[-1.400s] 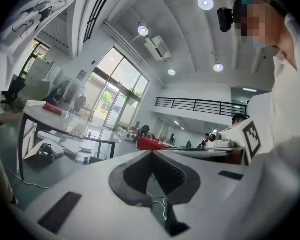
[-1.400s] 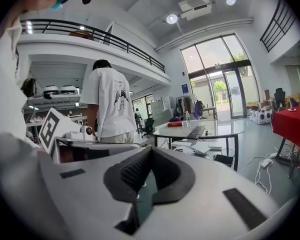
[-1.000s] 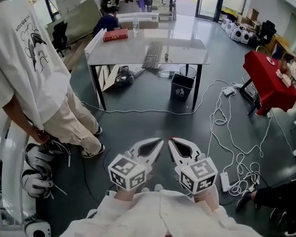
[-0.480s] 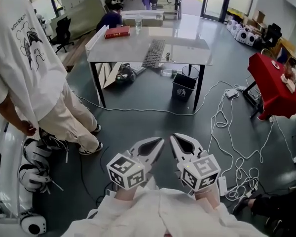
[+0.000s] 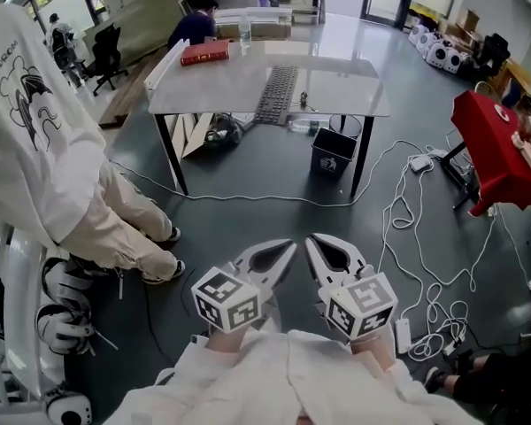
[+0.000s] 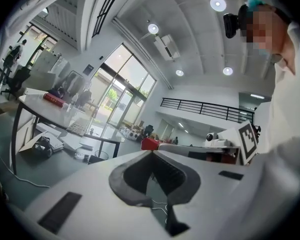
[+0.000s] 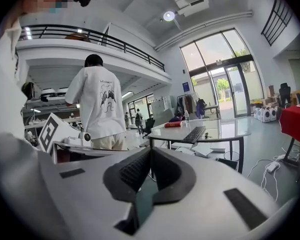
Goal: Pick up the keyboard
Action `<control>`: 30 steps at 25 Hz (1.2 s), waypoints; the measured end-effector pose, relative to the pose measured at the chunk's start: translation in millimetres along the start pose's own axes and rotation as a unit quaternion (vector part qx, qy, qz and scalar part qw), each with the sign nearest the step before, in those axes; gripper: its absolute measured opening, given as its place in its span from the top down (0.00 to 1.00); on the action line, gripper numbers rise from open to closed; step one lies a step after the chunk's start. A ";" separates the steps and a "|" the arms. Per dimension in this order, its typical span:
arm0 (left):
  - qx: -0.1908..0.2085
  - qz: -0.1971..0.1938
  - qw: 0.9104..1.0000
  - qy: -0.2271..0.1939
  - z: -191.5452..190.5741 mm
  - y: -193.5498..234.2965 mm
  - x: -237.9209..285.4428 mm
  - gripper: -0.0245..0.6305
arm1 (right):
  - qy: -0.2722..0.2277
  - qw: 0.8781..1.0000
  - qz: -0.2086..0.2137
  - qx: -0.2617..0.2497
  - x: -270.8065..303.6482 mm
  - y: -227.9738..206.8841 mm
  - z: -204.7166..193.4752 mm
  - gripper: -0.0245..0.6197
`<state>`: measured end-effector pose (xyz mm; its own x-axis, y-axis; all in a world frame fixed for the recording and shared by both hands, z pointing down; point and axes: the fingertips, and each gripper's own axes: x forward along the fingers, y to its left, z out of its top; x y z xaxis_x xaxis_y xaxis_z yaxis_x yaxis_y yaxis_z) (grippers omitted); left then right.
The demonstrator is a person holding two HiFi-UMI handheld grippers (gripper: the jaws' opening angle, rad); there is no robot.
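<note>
Pressing tip to tip, the fingers of the left gripper (image 5: pixel 286 249) and the right gripper (image 5: pixel 316 244) pinch nothing; the two sit side by side, low before the person's chest. The keyboard (image 5: pixel 277 94) lies well apart from them, across the floor on the grey surface (image 5: pixel 350 82), untouched. Reaching it well, I judge, means minding the floor cables (image 5: pixel 425 330), spreading both pairs of fingers early, and taking the keyboard at its two short ends so it lifts flat. Under the surface stands a black bin (image 5: pixel 331 153); what it holds cannot be told from here. A clear bottle (image 5: pixel 244 34) stands near a red book (image 5: pixel 205 54).
</note>
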<state>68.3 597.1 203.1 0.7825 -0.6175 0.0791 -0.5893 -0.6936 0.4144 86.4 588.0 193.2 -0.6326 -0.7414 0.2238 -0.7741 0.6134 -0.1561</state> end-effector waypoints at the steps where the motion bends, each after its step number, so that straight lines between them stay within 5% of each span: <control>1: 0.002 -0.002 1.000 0.001 6.5 8.7 5.6 0.94 | -0.003 1.000 -0.002 -0.001 8.8 -5.4 5.3 0.92; 17: 0.026 -0.040 0.999 0.012 105.9 161.0 78.9 0.94 | -0.029 0.999 -0.044 0.000 175.1 -81.4 78.3 0.92; 30: 0.004 -0.053 0.998 0.034 118.3 231.3 114.0 0.94 | -0.011 0.997 -0.069 0.016 244.3 -123.2 83.1 0.92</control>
<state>-2.5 322.4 200.7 0.8520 -0.5146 0.0962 -0.5041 -0.7568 0.4160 25.4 308.7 187.1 -0.5202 -0.8243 0.2235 -0.8539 0.4968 -0.1553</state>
